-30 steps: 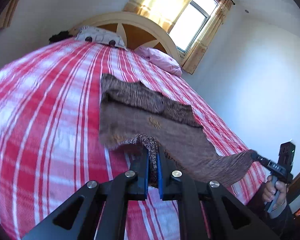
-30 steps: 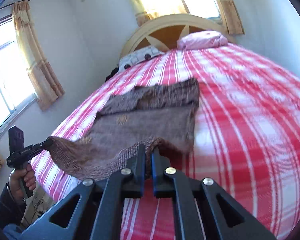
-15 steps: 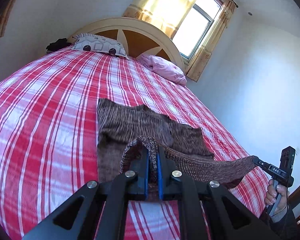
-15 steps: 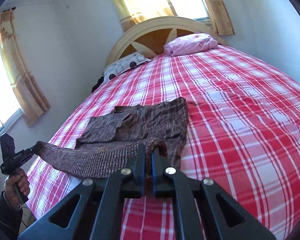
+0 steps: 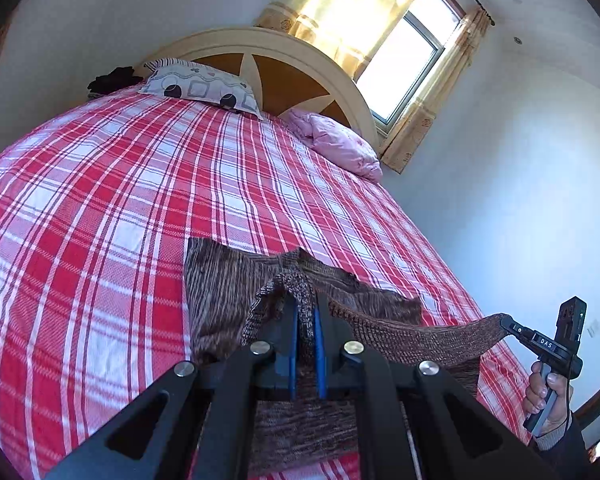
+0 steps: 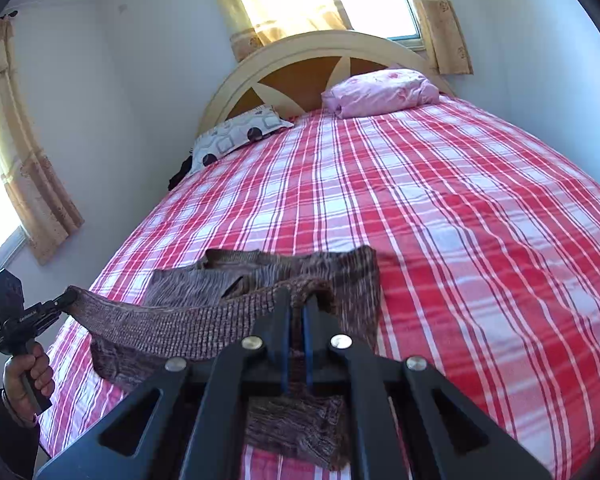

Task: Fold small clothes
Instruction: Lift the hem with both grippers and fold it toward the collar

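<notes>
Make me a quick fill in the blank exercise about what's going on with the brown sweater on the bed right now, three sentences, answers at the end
1. Both the left gripper and the right gripper are shut on the ribbed hem of the ______ knit sweater.
2. The bedsheet under the sweater has a red and white ______ pattern.
3. The pink pillow and the patterned pillow lie at the end of the bed by the ______.

Answers: brown; plaid; headboard
</notes>
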Demonstrator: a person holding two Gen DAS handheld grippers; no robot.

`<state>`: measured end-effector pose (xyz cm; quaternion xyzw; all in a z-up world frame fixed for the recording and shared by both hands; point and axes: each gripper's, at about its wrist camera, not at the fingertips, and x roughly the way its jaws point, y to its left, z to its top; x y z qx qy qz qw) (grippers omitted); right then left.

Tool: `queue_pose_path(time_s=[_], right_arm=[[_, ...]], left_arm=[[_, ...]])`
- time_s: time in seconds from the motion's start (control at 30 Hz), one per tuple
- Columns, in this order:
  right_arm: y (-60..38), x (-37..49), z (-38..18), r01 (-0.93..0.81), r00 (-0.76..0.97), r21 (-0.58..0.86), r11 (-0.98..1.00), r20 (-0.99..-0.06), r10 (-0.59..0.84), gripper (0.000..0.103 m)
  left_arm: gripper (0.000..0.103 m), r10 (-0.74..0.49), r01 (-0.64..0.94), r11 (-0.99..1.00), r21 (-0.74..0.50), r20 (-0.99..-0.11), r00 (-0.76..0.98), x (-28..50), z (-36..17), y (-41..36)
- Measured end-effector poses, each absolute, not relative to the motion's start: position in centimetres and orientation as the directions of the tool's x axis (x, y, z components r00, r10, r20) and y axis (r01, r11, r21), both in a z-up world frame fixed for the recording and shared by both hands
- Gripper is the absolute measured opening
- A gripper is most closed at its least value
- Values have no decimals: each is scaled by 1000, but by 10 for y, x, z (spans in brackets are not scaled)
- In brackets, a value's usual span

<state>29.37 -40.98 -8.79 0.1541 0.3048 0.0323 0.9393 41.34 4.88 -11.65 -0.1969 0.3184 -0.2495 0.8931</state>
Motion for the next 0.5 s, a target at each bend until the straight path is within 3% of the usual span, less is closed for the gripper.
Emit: queue_pose_path(time_s=[0.23, 0.5], right_arm=[[-416, 348, -100, 61, 783, 309, 949, -604, 146, 8], [-432, 412, -146, 124, 699, 325, 938, -699, 150, 8]], left_arm=[[6, -574, 280, 791, -544, -501, 647, 465, -131, 48], [7, -527, 224, 831, -509, -596, 605, 520, -168, 35]])
